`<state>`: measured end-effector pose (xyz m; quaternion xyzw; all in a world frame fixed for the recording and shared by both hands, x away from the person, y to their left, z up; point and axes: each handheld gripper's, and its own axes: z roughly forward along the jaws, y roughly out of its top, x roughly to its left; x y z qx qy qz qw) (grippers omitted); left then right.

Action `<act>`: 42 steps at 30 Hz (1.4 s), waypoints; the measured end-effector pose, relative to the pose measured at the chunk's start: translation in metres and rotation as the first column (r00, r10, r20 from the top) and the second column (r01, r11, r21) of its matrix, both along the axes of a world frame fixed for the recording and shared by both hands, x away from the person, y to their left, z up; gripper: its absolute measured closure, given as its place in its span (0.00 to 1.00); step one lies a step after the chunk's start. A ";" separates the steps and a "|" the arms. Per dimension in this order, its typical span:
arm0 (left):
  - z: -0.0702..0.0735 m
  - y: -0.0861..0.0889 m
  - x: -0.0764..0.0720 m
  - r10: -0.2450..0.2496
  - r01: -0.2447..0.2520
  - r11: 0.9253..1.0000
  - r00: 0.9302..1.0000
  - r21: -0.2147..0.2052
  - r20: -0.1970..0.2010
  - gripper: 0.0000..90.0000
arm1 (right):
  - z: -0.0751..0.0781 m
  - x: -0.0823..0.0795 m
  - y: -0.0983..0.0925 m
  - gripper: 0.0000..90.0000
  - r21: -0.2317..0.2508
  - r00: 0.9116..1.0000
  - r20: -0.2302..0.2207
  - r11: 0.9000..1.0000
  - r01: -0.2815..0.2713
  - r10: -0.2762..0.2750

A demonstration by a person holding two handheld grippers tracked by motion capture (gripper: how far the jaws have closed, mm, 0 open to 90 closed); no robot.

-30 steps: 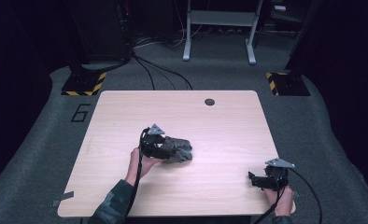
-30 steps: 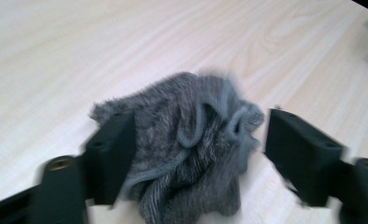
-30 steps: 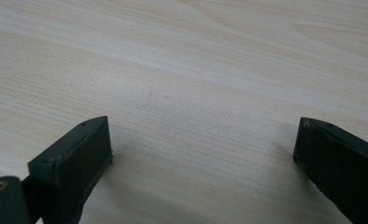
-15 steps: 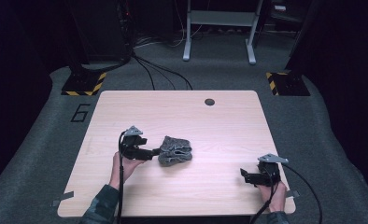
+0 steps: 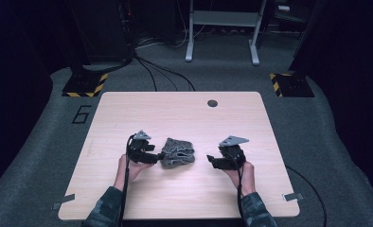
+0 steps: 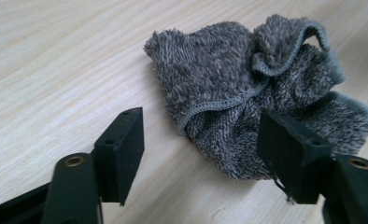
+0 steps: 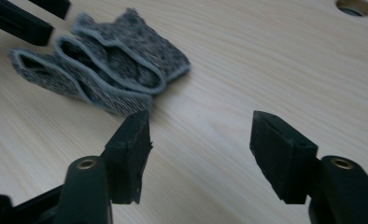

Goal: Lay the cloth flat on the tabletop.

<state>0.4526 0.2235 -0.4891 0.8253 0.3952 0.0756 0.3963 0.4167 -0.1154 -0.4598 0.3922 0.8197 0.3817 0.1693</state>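
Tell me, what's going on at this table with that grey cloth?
A person sits at a wooden table with a two-jaw gripper in each hand. A crumpled grey towel lies between them. The left gripper is at the towel's edge, its jaws just closing but gripping nothing yet. The right gripper sits a little apart from the towel, jaws also closing on nothing, pointed toward it.

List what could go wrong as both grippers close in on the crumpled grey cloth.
The cloth lies bunched in folds, so the left gripper may pinch several layers at once. The right gripper has bare table between its open jaws; closing there would miss the cloth's edge.
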 end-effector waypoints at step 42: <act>-0.002 0.004 0.003 -0.041 0.043 0.997 0.998 -0.066 0.041 0.98 | 0.010 0.032 0.046 0.96 0.002 0.996 0.058 0.998 -0.067 0.067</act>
